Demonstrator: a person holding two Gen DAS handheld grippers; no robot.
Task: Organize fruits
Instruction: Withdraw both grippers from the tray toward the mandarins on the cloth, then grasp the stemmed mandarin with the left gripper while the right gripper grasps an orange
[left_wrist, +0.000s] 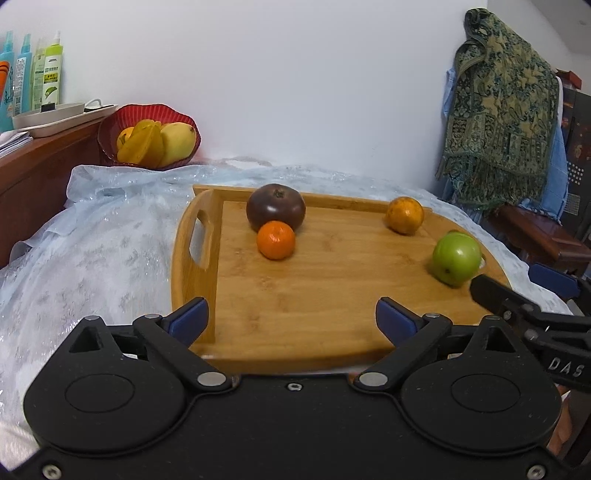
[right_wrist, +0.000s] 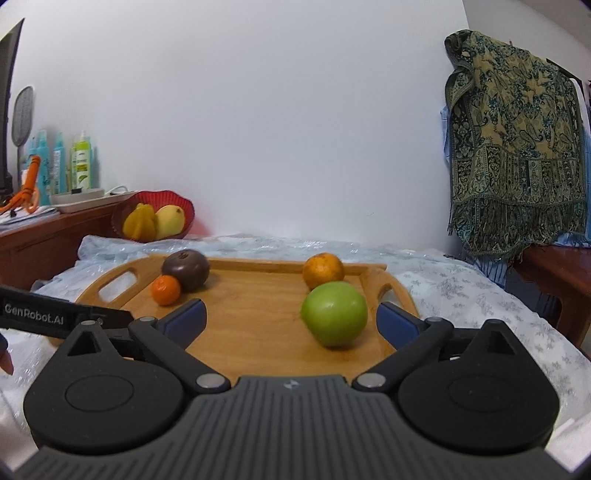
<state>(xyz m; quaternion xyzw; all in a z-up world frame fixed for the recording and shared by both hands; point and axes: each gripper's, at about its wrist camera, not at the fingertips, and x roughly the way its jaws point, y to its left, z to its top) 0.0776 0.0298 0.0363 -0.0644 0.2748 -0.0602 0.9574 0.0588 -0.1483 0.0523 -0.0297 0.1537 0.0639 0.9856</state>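
- Four fruits lie on the wooden tray (right_wrist: 258, 332): a green apple (right_wrist: 334, 314) near its right end, an orange (right_wrist: 323, 270) behind that by the far rim, and a tangerine (right_wrist: 166, 290) touching a dark purple fruit (right_wrist: 185, 269) near the far left corner. The tray rests on a surface under a plastic cover; whether a counter or a bed, I cannot tell.
- The red bowl (right_wrist: 184, 206), beyond the tray's left end, already holds a starfruit (right_wrist: 140, 221) and a mango (right_wrist: 170, 221), so it looks like the destination.
- Both claws are spread wide and empty. The right claw (right_wrist: 291, 317) has the apple just ahead, toward its right finger; the left claw (left_wrist: 291, 319) hangs over the tray's near edge.
- To grasp well, shift the right claw rightward to centre the apple between the pads, then close at its widest girth; round fruit rolls if nudged off-centre.
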